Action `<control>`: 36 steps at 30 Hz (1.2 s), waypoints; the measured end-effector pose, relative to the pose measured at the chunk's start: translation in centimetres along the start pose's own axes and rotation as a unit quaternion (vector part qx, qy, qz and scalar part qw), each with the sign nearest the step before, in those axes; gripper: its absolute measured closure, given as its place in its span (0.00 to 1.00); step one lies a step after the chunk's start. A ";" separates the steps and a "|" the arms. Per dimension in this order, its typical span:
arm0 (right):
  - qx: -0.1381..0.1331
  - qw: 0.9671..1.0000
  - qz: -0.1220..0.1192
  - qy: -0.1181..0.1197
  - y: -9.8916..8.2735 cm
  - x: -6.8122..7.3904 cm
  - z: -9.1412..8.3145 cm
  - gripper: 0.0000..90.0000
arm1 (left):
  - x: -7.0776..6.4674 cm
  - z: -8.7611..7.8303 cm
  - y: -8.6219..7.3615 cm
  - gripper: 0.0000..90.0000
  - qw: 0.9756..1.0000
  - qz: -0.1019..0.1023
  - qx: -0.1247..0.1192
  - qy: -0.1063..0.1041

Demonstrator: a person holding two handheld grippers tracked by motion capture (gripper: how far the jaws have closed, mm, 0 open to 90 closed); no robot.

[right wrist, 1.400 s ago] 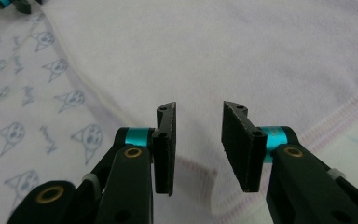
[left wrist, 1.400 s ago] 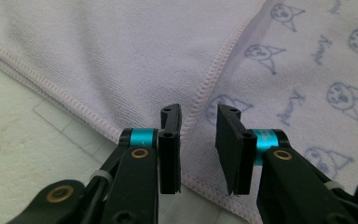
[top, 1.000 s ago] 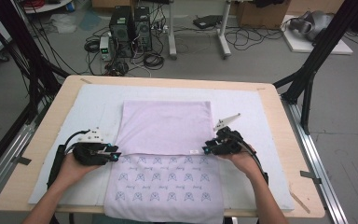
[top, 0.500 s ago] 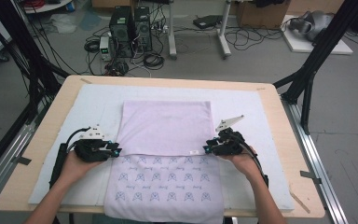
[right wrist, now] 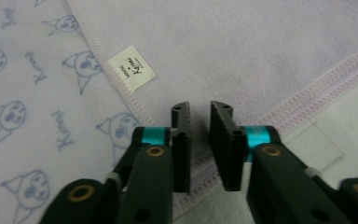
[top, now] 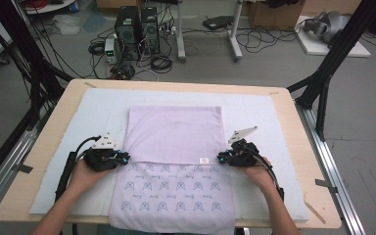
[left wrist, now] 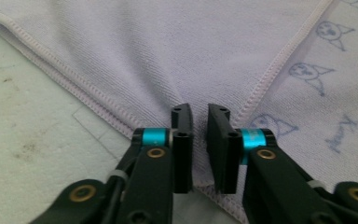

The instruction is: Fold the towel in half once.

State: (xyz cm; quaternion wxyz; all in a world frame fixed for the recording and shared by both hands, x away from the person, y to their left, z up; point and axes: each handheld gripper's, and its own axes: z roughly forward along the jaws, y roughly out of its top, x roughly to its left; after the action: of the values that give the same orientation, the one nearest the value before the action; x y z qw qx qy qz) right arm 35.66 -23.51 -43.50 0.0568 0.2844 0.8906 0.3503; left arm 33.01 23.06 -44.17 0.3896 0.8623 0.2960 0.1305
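A pale lilac terry towel with a blue cat-face print [top: 174, 147] is laid flat on a white padded mat [top: 68, 122] covering a light wooden table [top: 293, 110]. Its far part is folded back toward the person, so the plain lilac underside [top: 176, 132] is shown over the middle of the mat, and the printed side [top: 171, 196] runs to the near table edge and hangs slightly over it. A small white label with dark lettering [top: 204, 160] is seen at the folded flap's near right corner, and it is also seen in the right gripper view [right wrist: 132, 67].

The left gripper, black with cyan bands [top: 125, 157], is held in the left hand [top: 85, 174] at the flap's near left corner. In the left gripper view the jaws are seen slightly apart, with a narrow gap between them, set over the stitched corner of the plain flap [left wrist: 186, 60]; nothing is clamped.

The right gripper, black with cyan bands [top: 220, 157], is held in the right hand [top: 259, 174] at the flap's near right corner. In the right gripper view the jaws are parted by a small gap, over the hemmed corner where flap and mat meet; no fabric is pinched between them.

Beyond the table, black computer towers [top: 137, 24] and tangled cables [top: 161, 61] are seen on the grey floor
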 end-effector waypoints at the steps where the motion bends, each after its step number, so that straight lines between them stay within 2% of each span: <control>1: 0.000 1.000 -0.004 0.004 0.0 0.0 0.0 0.94 | 0.0 0.0 0.0 0.94 1.000 0.000 -0.001 0.001; 4: 0.001 1.000 -0.009 0.001 0.2 0.2 -0.2 0.97 | 0.0 -0.2 0.1 0.96 1.000 0.003 -0.003 0.001; 8: -0.031 0.999 -0.008 0.003 0.3 0.2 -1.2 0.98 | 0.2 -1.2 0.3 0.97 1.000 -0.008 -0.028 0.002; 10: -0.048 0.999 -0.006 0.004 0.3 0.1 -1.9 0.98 | 0.1 -1.9 0.6 0.97 0.999 -0.007 -0.039 0.003; 16: -0.074 0.997 -0.019 0.003 0.6 0.8 -4.7 0.98 | -1.3 -4.4 1.0 0.98 0.997 -0.001 -0.074 -0.008; 20: -0.080 0.996 -0.041 0.012 -0.1 2.8 -6.9 0.98 | -3.4 -6.4 0.4 0.98 0.997 0.016 -0.076 -0.013; 22: -0.075 0.995 -0.052 0.025 -0.9 4.3 -7.5 0.98 | -4.6 -7.2 -0.1 0.98 0.997 0.019 -0.075 -0.018; 26: -0.060 0.994 -0.077 0.043 -2.7 7.6 -8.5 0.98 | -7.8 -9.1 -2.1 0.98 0.996 0.029 -0.074 -0.039; 27: -0.056 0.994 -0.079 0.048 -3.2 8.3 -8.9 0.98 | -8.3 -9.3 -2.4 0.98 0.996 0.030 -0.073 -0.042; 29: -0.058 0.993 -0.077 0.060 -3.8 8.9 -9.3 0.97 | -9.1 -9.6 -3.0 0.95 0.996 0.033 -0.066 -0.046; 31: -0.053 0.994 -0.075 0.056 -4.1 9.0 -9.6 0.91 | -9.0 -9.5 -3.1 0.81 0.997 0.031 -0.061 -0.045; 35: -0.075 0.995 -0.054 0.048 -3.4 7.3 -9.1 0.78 | -7.2 -8.4 -2.1 0.70 0.998 0.021 -0.061 -0.026; 36: -0.076 0.995 -0.048 0.045 -3.1 6.8 -8.8 0.77 | -6.5 -7.8 -1.6 0.68 0.998 0.017 -0.063 -0.021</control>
State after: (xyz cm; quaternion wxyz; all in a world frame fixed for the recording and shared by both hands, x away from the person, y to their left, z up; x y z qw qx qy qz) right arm 25.89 -26.84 -38.24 0.0547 0.2206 0.8756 0.4262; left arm 23.64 24.51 -40.16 0.4475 0.8434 0.2637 0.1373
